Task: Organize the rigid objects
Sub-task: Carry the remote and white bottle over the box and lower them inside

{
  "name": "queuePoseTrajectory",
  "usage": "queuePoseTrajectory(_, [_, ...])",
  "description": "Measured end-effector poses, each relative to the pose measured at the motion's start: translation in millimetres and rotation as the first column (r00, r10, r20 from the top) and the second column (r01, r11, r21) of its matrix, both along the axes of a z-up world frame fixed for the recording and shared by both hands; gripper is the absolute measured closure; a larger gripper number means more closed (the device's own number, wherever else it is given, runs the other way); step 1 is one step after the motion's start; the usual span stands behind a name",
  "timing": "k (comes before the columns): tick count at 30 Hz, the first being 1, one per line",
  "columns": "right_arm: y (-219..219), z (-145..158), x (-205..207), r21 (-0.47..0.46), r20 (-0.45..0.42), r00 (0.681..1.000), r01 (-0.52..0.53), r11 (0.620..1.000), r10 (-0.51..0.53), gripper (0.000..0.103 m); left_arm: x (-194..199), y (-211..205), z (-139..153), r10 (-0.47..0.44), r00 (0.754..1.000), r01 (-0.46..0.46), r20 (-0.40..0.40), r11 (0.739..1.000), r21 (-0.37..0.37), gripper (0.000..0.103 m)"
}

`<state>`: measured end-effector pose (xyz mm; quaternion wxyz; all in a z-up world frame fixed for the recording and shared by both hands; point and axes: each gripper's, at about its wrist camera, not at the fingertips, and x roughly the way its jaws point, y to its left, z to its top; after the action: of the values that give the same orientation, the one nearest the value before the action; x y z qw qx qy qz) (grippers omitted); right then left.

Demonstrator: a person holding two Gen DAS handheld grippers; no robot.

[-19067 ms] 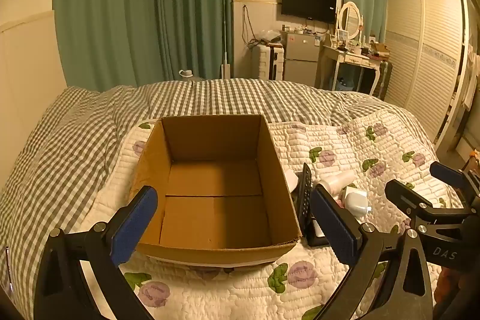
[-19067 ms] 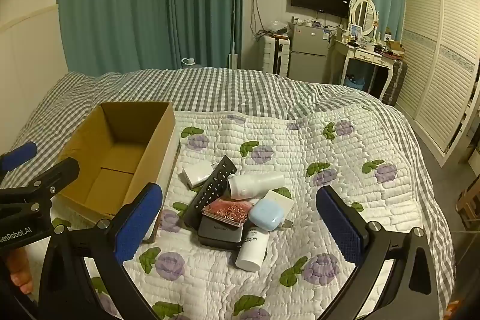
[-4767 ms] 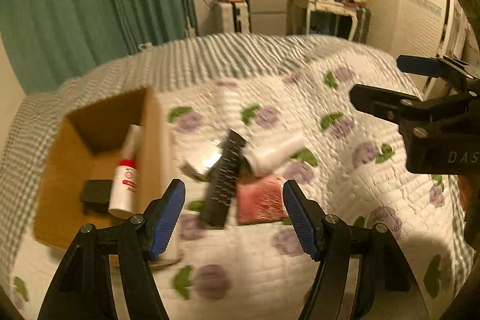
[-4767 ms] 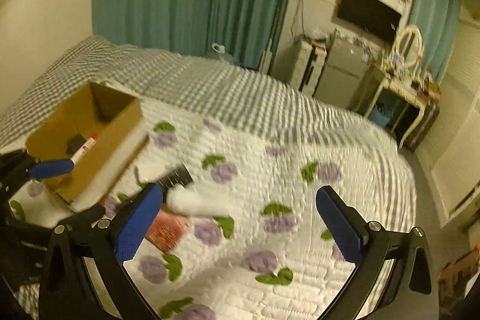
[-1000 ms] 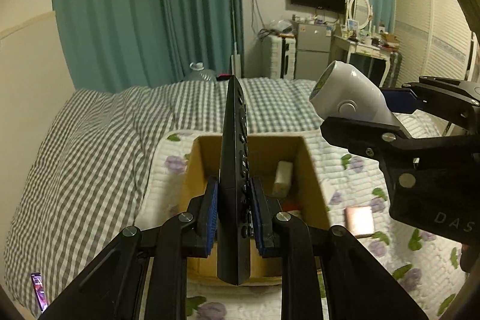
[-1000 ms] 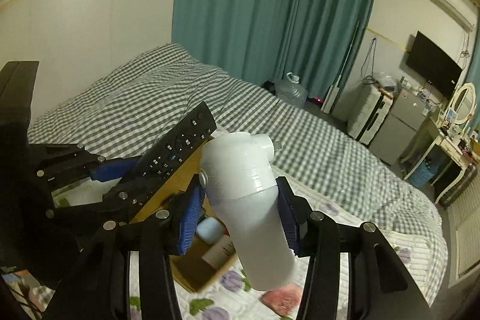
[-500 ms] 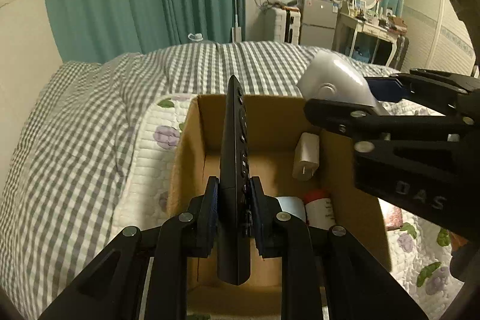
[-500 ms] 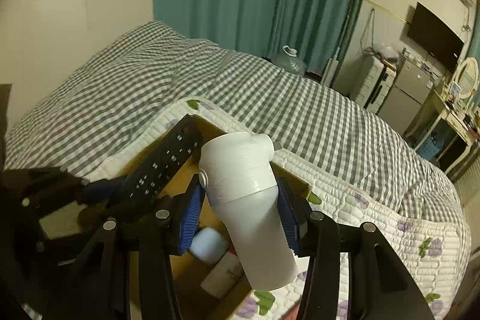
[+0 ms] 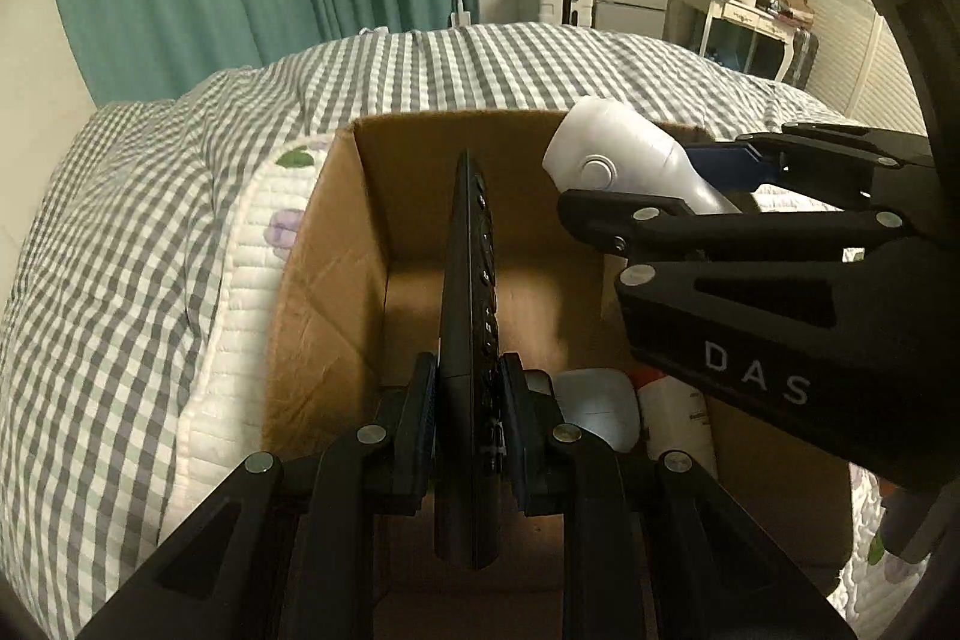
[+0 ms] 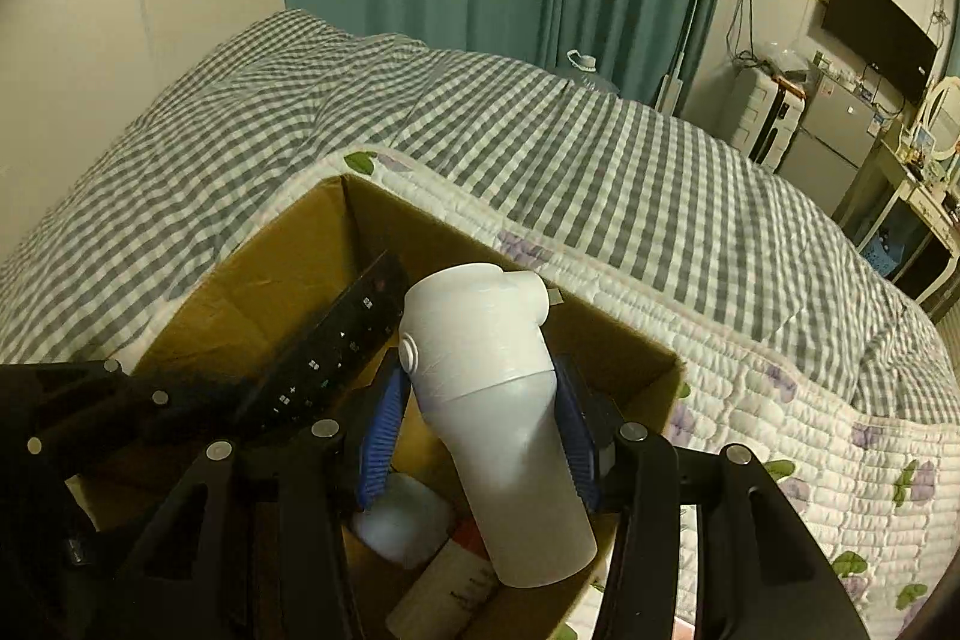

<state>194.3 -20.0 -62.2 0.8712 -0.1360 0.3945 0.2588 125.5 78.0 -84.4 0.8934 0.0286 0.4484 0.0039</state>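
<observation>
Remote (image 9: 468,280), slim and black, stands edgewise over cardboard box (image 9: 324,244).

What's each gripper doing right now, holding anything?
Left gripper: shut on the black remote, over the cardboard box.
Right gripper: shut on the white bottle, over the same box.

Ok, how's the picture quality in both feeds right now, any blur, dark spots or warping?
Left wrist view: sharp, warm dim light; the box floor is shadowed under the remote; fisheye bends the bed's checks. Right wrist view: sharp too; the white bottle is evenly lit, the left gripper is nearly black, and the corners are vignetted.
</observation>
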Motion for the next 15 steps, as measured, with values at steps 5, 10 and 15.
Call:
queuePoseTrajectory(5, [-2.6, -2.7, 0.9, 0.030, -0.017, 1.000, -0.001, 1.000, 0.002, 0.055, 1.1, 4.3, -1.1, 0.013, 1.000, -0.013, -0.007, 1.000, -0.016, 0.079])
queuePoseTrajectory(10, [-12.5, 16.6, -5.0, 0.064, 0.008, 1.000, 0.019, 0.998, -0.020, 0.025, -7.4, -5.8, 15.7, 0.020, 1.000, -0.020, 0.013, 1.000, 0.023, 0.035])
queuePoseTrajectory(15, [-55.6, 58.1, -18.6, 0.108, 0.063, 0.995, 0.073, 0.991, -0.080, 0.012, -21.4, -21.8, 49.6, 0.036, 0.997, -0.040, 0.073, 0.998, 0.047, 0.035])
